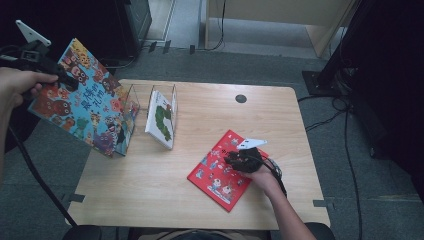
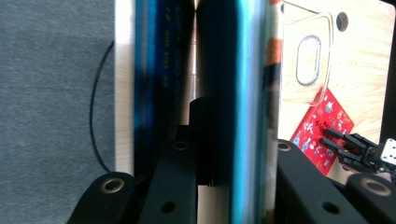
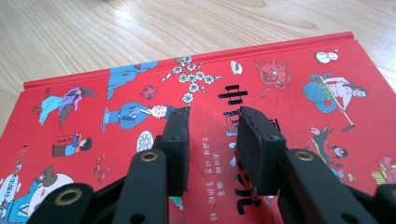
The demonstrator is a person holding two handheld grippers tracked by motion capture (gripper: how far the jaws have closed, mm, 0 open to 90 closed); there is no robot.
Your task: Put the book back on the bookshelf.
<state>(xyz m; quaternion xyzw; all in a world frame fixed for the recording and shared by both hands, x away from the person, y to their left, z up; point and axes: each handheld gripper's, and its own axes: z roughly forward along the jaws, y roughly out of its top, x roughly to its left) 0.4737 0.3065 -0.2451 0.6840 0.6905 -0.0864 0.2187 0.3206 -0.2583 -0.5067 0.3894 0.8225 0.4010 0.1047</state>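
The left gripper (image 1: 64,80) is clamped on the blue book (image 1: 82,97), held tilted at the table's (image 1: 150,190) left edge, just beside the clear rack (image 1: 142,97). In the left gripper view the jaws pinch the book's edge. The book is a large, stiff hardcover, probably fairly heavy for an edge grip; it will likely swing or slip unless held deep, near the spine. Its glossy cover offers little friction.

The right gripper (image 3: 212,140) rests on the red book (image 3: 280,93), lying flat right of centre on the table; its jaws stand partly apart, gripping nothing. A white book (image 1: 162,117) stands in the rack.
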